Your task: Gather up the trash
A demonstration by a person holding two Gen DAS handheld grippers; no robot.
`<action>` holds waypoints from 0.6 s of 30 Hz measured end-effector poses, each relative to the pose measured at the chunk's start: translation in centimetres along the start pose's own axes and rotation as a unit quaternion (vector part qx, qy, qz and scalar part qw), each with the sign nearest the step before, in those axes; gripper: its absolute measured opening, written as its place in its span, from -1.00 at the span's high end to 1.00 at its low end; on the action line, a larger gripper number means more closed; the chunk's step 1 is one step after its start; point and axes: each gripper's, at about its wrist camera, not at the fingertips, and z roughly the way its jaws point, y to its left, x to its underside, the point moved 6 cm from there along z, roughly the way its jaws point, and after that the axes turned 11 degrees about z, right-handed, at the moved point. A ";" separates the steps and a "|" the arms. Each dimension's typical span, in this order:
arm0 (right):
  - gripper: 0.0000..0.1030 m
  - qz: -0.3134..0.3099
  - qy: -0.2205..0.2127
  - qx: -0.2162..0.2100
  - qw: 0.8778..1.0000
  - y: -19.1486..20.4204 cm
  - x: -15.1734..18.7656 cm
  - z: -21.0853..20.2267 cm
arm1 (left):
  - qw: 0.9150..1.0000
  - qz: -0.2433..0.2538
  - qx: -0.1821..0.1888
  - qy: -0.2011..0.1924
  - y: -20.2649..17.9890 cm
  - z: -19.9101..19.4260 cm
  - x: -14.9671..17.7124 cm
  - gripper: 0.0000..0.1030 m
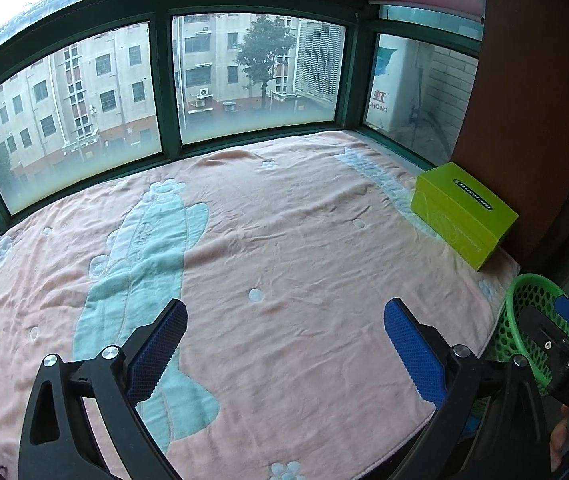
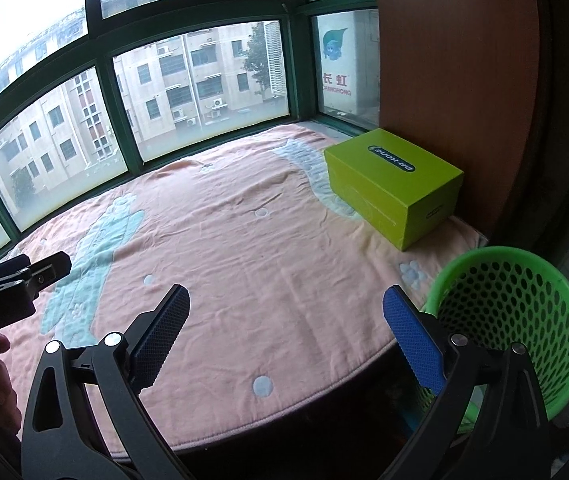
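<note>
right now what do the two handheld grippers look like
Both match: the left gripper and right gripper have matte black angular arms with silver round rivets at the pivots, ending in flat jaws faced with blue, finely dimpled rubber. In the left wrist view, the right gripper's black body bears white letters "DAS". No cables or sleeves are visible.

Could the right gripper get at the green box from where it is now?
Probably yes. The right gripper stands open and empty, and only bare pink blanket lies between it and the green box; the green basket sits off to the side.
</note>
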 end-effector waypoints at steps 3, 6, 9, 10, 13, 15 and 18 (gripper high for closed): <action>-0.88 0.003 0.001 -0.002 1.000 0.0 0.0 0.0 | 1.000 0.003 -0.004 0.000 0.0 -0.1 -0.1 -0.86; -0.88 0.002 0.002 -0.003 1.000 0.0 0.0 0.0 | 1.000 0.005 -0.004 0.000 -0.1 -0.1 -0.1 -0.86; -0.88 0.001 0.002 -0.005 1.000 0.1 0.0 0.0 | 1.000 0.006 -0.003 0.000 -0.2 -0.2 0.0 -0.86; -0.88 0.001 0.002 -0.005 1.000 0.1 0.0 0.0 | 1.000 0.008 -0.003 0.000 -0.3 -0.2 0.0 -0.86; -0.88 0.003 0.004 -0.006 1.000 0.1 0.1 0.1 | 1.000 0.008 -0.004 0.002 -0.4 -0.1 0.1 -0.86; -0.88 0.004 0.004 -0.006 1.000 0.1 0.1 0.2 | 1.000 0.009 -0.003 0.002 -0.4 -0.1 0.1 -0.86; -0.88 0.005 0.007 -0.008 1.000 0.1 0.2 0.2 | 1.000 0.009 -0.002 0.002 -0.3 0.0 0.1 -0.86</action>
